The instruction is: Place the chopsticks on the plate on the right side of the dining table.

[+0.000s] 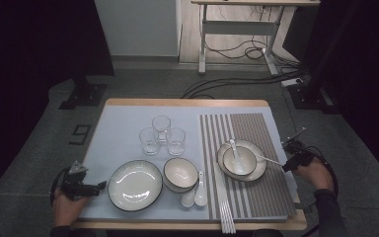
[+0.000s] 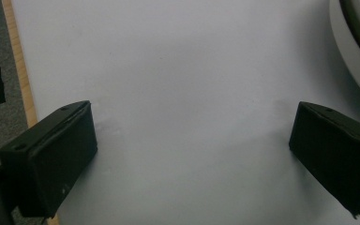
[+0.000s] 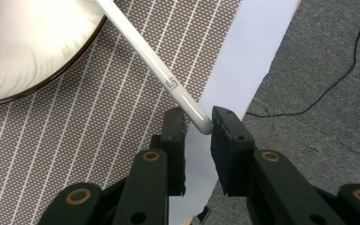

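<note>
A wooden table (image 1: 187, 103) carries a pale blue-grey mat (image 1: 123, 123) over most of its top. A brown striped placemat (image 1: 256, 197) covers the right part of that mat and serves here as the landmark.

On the striped placemat, near its middle, sits a shallow plate (image 1: 261, 170) with a bowl (image 1: 239, 160) on it and a white spoon (image 1: 234, 148) lying in the bowl. Left of the placemat lies a large dark-rimmed plate (image 1: 135, 185), and between that plate and the placemat stands a second bowl (image 1: 180, 174). Two white spoons (image 1: 195, 194) lie just beside the placemat's left edge, below that bowl. Three clear glasses (image 1: 162, 134) stand clustered further back, left of the placemat. White chopsticks (image 1: 225, 207) lie along the placemat's left stripes, reaching the table's near edge.

A single white chopstick (image 3: 164, 77) runs from the shallow plate's rim across the placemat to the placemat's right edge. The right gripper (image 3: 198, 123) is closed on its tip, one black jaw on each side, over the mat's strip just past the placemat, with nothing standing between them.

The left gripper (image 2: 190, 140) rests far left of the placemat, its jaws spread wide over bare mat, with the large plate's rim just beside one jaw.
</note>
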